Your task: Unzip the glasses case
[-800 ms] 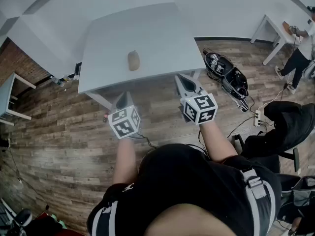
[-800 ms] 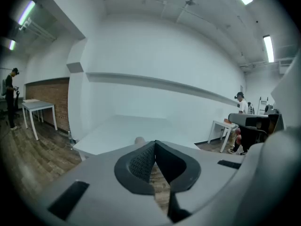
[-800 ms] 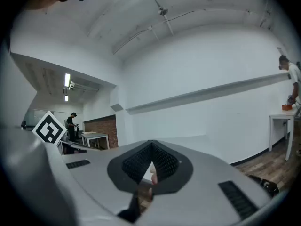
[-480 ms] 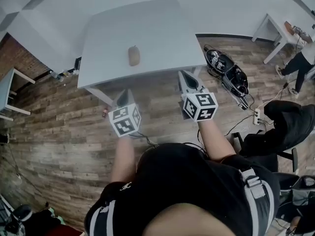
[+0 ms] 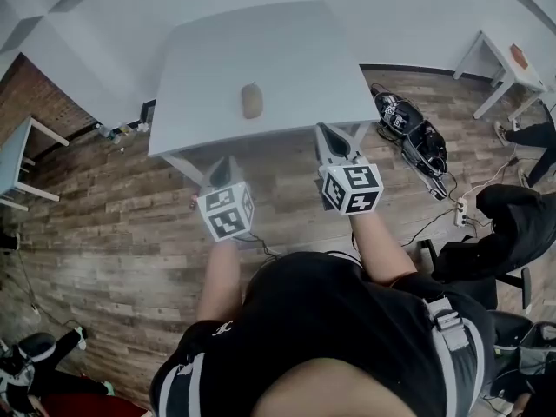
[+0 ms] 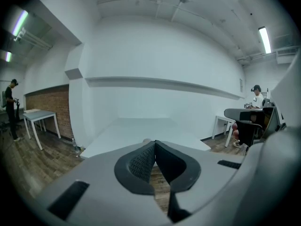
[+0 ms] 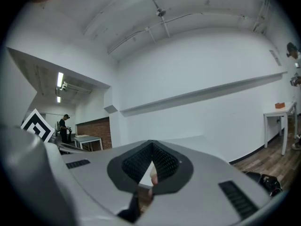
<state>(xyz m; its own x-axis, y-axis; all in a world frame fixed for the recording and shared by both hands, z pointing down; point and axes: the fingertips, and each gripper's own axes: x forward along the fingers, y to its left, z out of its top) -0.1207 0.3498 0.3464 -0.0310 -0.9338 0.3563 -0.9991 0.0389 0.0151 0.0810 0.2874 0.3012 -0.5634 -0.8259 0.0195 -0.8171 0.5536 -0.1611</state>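
A tan oval glasses case (image 5: 251,100) lies closed near the middle of the white table (image 5: 295,50). Both grippers hover over the wood floor, short of the table's near edge. My left gripper (image 5: 224,165) points at the table's front left and its jaws are shut with nothing in them; in the left gripper view (image 6: 154,143) the pads meet and the case (image 6: 146,140) just peeks over them. My right gripper (image 5: 329,135) is shut and empty too, by the front right corner; its pads (image 7: 150,146) touch at the tips.
Black bags and gear (image 5: 410,135) lie on the floor right of the table, with a power strip (image 5: 459,215) and a chair draped in black (image 5: 512,224). A small white table (image 5: 511,66) stands far right, another table (image 5: 16,168) far left. People (image 6: 10,108) stand far off.
The head view has drifted, so the table and case sit slightly further right in the picture. Both grippers stay shut, in about the same place before the table edge.
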